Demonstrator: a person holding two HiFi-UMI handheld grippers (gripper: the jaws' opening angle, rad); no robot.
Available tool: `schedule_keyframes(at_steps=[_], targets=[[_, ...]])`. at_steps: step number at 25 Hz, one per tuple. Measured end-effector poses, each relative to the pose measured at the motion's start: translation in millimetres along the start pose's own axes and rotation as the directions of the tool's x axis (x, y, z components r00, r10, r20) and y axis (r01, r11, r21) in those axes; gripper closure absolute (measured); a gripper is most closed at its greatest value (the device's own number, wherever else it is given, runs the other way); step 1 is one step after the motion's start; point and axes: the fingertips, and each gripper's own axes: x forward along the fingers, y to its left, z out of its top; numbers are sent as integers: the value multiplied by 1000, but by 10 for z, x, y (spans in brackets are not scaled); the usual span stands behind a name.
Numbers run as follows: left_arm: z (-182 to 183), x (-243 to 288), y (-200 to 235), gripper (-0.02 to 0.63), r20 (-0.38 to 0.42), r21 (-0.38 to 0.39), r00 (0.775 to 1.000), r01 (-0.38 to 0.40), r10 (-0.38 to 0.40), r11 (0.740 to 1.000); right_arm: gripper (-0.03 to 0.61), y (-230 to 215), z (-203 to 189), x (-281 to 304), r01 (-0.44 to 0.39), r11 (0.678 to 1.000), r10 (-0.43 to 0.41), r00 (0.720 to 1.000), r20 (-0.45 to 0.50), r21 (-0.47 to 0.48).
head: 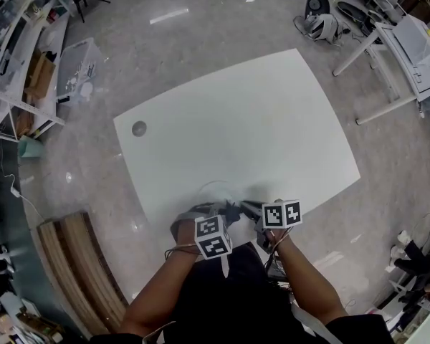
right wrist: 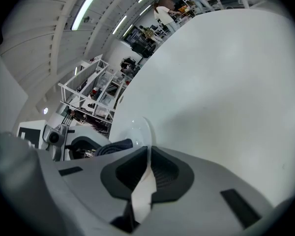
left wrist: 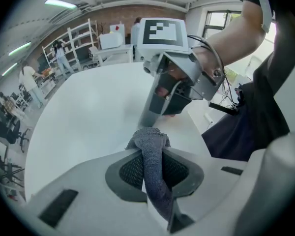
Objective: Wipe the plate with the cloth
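Looking down from the head view, metal shelving (head: 18, 56) lines the far left, with a clear plastic box (head: 77, 69) on the floor beside it, both well apart from the white table (head: 272, 113). A small grey disc (head: 138, 128) sits near the table's left corner. Open white surface stretches away from there to the far and right edges.

Both grippers work at the table's near edge, close against the person's body. From this height the plate is only a faint curved line and the grips cannot be read.

The left gripper view fills that in. The left gripper (left wrist: 152, 156) has its jaws pressed together on a grey knitted cloth (left wrist: 149, 140), whose bunched end pokes out past the tips towards the other gripper.

The right gripper view shows the right gripper (right wrist: 146, 157) clamped on the rim of a thin, clear plate (right wrist: 137, 130). The plate is held on edge, tilted, above the tabletop. In this view the dark cloth sits just beside the plate's left face, though contact cannot be confirmed.

To the far right, a second white table (head: 408, 45) stands on the grey floor (head: 222, 20), its legs near the main table's right corner. Floor shows around every edge of the main table.
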Motion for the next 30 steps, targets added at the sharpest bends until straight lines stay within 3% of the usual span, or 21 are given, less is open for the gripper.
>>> schedule_keyframes(at_steps=[6, 12, 20, 25, 30], targets=[[0, -54, 496, 560, 0, -27, 998, -58, 58, 998, 557, 17, -23, 14, -4, 1000, 4, 1000, -9, -2], [-363, -228, 774, 560, -49, -85, 993, -108, 104, 991, 557, 28, -30, 12, 3, 1000, -3, 1000, 0, -3], [-770, -410, 312, 560, -96, -115, 993, -81, 70, 990, 557, 16, -22, 14, 13, 1000, -13, 1000, 9, -7], [-616, -295, -151, 560, -74, -107, 997, -12, 4, 994, 557, 13, -32, 2, 15, 1000, -15, 1000, 9, -9], [-311, -141, -261, 560, -40, -62, 999, 21, -24, 998, 557, 22, -46, 8, 18, 1000, -18, 1000, 12, -10]])
